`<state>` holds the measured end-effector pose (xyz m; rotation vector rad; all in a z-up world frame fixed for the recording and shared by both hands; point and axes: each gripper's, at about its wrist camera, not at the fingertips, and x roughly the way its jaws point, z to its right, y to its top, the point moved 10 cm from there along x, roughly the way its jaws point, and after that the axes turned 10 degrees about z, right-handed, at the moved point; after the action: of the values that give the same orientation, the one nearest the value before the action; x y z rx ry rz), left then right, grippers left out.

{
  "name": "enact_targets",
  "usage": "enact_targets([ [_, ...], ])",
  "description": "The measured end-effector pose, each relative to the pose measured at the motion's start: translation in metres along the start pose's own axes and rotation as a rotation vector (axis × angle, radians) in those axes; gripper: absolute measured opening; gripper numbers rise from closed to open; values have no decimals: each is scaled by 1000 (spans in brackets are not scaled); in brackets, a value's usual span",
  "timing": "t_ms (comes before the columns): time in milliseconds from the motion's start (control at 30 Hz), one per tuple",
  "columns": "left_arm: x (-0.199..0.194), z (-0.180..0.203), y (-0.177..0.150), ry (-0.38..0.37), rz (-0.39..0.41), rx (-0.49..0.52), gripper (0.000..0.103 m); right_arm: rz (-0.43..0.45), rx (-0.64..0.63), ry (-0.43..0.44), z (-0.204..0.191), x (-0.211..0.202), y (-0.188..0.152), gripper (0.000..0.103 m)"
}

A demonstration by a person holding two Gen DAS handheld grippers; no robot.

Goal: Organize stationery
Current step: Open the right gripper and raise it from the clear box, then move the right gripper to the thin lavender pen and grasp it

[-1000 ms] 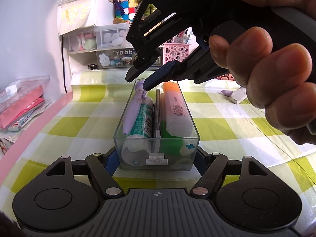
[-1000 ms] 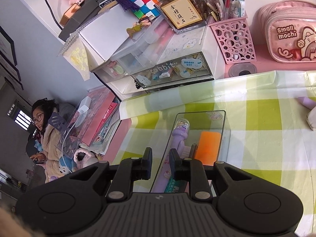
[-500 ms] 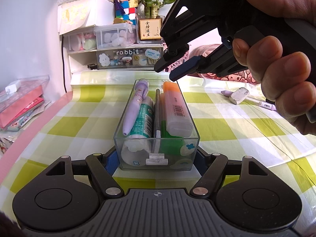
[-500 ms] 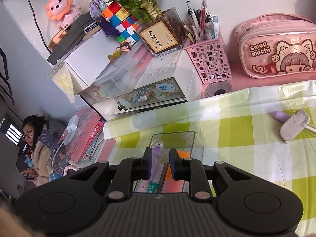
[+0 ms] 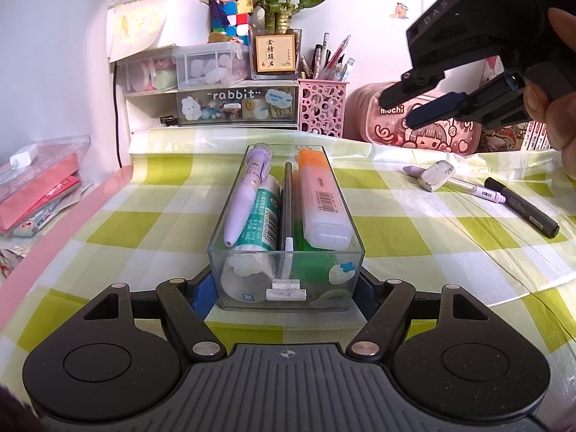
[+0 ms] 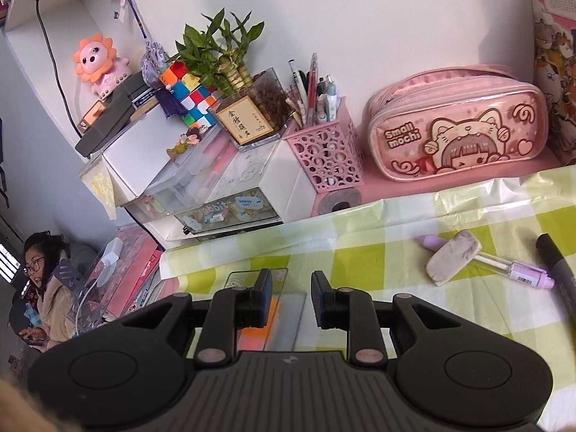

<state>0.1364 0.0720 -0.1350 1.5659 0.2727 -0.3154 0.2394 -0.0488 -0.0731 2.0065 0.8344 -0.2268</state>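
Clamping the near end of the clear plastic box (image 5: 284, 244), the left hand-held gripper (image 5: 284, 288) has a finger pressed on each side wall. That box sits on the checked surface (image 5: 414, 230), holding pens, a glue stick and an orange highlighter (image 5: 320, 198). Raised well above and right, the right hand-held gripper (image 6: 289, 300) is slightly parted, gripping nothing. An eraser (image 6: 454, 262) lies ahead of it.

Clear box (image 5: 284, 252) holds orange highlighter (image 5: 320, 198), purple pen (image 5: 248, 194); eraser (image 5: 435, 175), black marker (image 5: 522, 207) lie outside.
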Motion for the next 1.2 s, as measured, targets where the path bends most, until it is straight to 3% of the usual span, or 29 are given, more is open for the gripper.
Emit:
enact_targets([
  [133,0,0,0,4,-1,1,73,88,-141,-188,43,-17,16,9],
  [300,0,0,0,7,-2,3,73,53,-213,-315,96,-14,10,10],
  [500,1,0,0,6,-2,3,73,-14,-389,-270,95,10,-2,10],
  [600,1,0,0,6,-2,3,73,-73,-454,-329,107,26,-5,12],
  [833,0,0,0,7,-3,2,73,-116,-564,-307,104,34,-1,13],
  [1067,1,0,0,7,-2,2,73,-161,-542,-275,112,30,-4,17],
  [1200,1,0,0,8,-2,3,73,-158,-553,-301,120,32,-6,20],
])
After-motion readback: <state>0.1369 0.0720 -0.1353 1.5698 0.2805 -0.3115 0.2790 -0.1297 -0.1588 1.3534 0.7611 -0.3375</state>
